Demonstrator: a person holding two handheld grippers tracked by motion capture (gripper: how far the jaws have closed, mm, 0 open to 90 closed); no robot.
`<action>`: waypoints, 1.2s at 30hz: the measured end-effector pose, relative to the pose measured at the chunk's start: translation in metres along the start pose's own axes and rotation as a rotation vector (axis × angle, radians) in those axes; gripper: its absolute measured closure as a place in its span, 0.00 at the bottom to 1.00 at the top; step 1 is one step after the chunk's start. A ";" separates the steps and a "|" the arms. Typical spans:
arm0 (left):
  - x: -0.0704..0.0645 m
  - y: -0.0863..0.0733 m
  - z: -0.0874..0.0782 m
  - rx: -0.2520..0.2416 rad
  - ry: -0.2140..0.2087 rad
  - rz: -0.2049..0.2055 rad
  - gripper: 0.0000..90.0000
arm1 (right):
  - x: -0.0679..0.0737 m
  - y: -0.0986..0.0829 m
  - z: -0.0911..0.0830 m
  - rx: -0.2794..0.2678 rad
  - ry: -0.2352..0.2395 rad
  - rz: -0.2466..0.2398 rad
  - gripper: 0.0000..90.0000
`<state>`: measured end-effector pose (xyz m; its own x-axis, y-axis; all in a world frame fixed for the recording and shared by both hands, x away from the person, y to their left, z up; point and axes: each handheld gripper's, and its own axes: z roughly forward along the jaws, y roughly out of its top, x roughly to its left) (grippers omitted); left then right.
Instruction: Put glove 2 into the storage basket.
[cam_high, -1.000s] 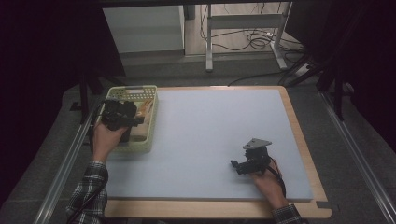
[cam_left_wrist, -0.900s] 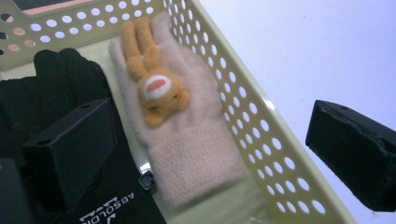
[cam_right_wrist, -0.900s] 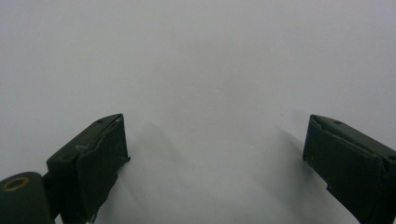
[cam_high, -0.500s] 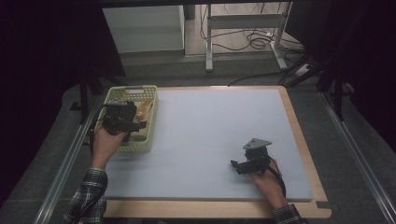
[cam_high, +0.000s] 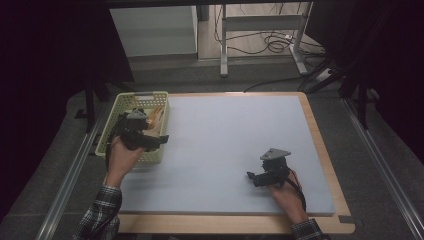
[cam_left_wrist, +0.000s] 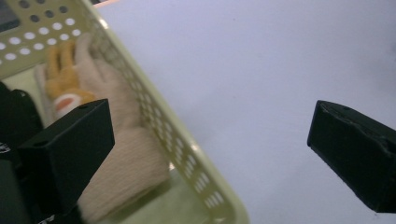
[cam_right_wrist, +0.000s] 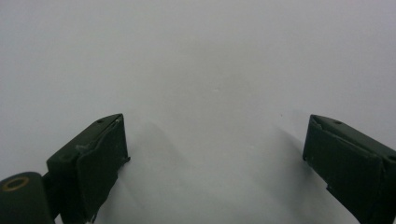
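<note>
Pale yellow-green plastic, the perforated basket (cam_high: 111, 137) sits at the mat's left edge, and the left gripper (cam_high: 159, 141) hangs over its near right rim with its jaws spread wide and nothing between them. Inside the basket, just under that gripper, lies a beige knitted glove (cam_left_wrist: 119, 154) touching a small orange plush toy (cam_left_wrist: 63, 81). Well apart, the right gripper (cam_high: 251, 176) rests low on the light blue mat (cam_high: 235, 130), its jaws also spread wide.
</note>
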<state>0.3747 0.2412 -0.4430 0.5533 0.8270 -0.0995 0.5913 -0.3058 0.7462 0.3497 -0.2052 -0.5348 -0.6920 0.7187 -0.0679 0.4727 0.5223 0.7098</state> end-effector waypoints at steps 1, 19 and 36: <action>-0.003 0.000 0.001 -0.001 -0.004 0.005 0.01 | 0.000 0.000 0.000 0.000 0.000 0.001 0.07; -0.062 -0.001 0.017 -0.031 -0.104 0.124 0.01 | 0.000 0.000 0.000 -0.002 -0.002 -0.003 0.07; -0.099 -0.036 0.041 -0.024 -0.161 0.178 0.01 | 0.000 0.000 0.000 -0.001 -0.001 -0.002 0.07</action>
<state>0.3227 0.1511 -0.4871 0.7353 0.6745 -0.0668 0.4629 -0.4277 0.7764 0.3501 -0.2051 -0.5346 -0.6927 0.7178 -0.0702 0.4707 0.5238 0.7100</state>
